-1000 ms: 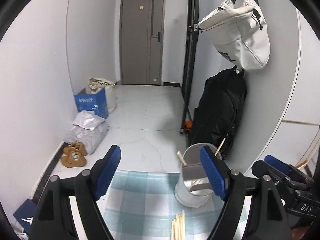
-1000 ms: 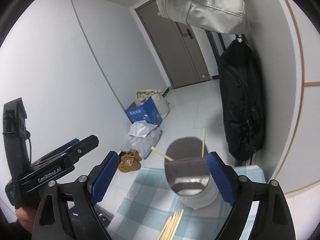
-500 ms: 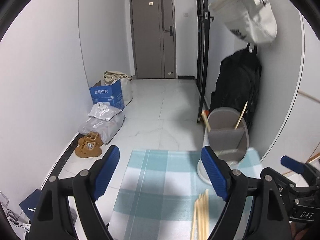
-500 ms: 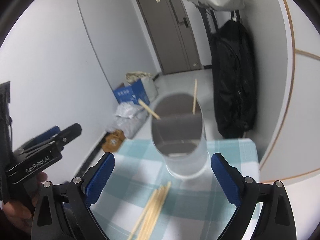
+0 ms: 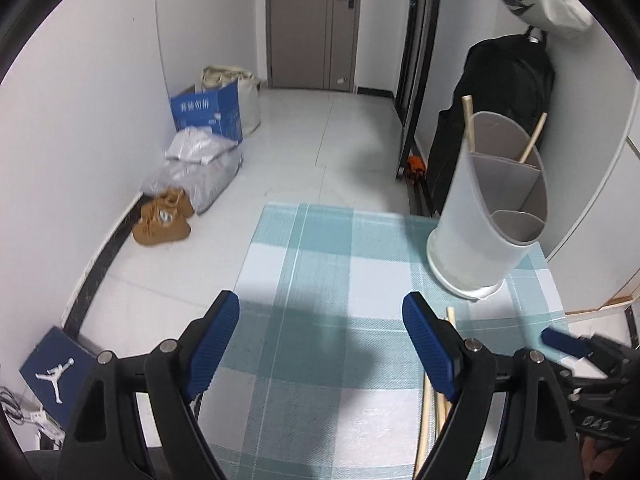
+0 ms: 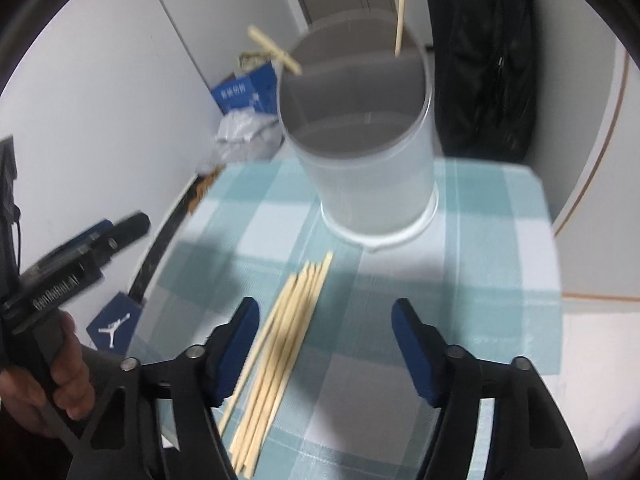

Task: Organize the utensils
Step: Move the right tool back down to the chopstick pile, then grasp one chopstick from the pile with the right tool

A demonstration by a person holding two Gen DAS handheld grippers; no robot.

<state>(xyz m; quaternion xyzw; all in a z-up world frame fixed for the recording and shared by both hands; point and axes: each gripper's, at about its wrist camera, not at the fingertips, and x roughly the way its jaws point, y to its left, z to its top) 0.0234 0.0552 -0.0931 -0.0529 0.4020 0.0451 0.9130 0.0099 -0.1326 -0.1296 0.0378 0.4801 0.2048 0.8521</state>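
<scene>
A pale grey utensil holder (image 5: 484, 216) with inner dividers stands at the far right of the teal checked cloth (image 5: 320, 264). Two wooden chopsticks (image 5: 468, 120) lean in its back compartment. A bundle of several loose chopsticks (image 6: 280, 344) lies on the cloth in front of the holder (image 6: 360, 152). My right gripper (image 6: 324, 320) hovers over that bundle. Its jaws are closing, and the sticks lie between them near the left finger (image 6: 236, 344), untouched. My left gripper (image 5: 320, 320) is open over bare cloth, left of the chopsticks (image 5: 434, 396).
The cloth ends at the table's far and left edges above a white tiled floor. On the floor by the left wall are a blue box (image 5: 208, 112), silver bags (image 5: 196, 168), brown shoes (image 5: 164, 220) and a blue shoebox (image 5: 52, 368). A black bag (image 5: 504, 100) hangs behind the holder.
Both grippers have dropped toward the table and tipped downward, so the cloth and loose chopsticks now fill the views. The right gripper's fingers stand closer together than before.
</scene>
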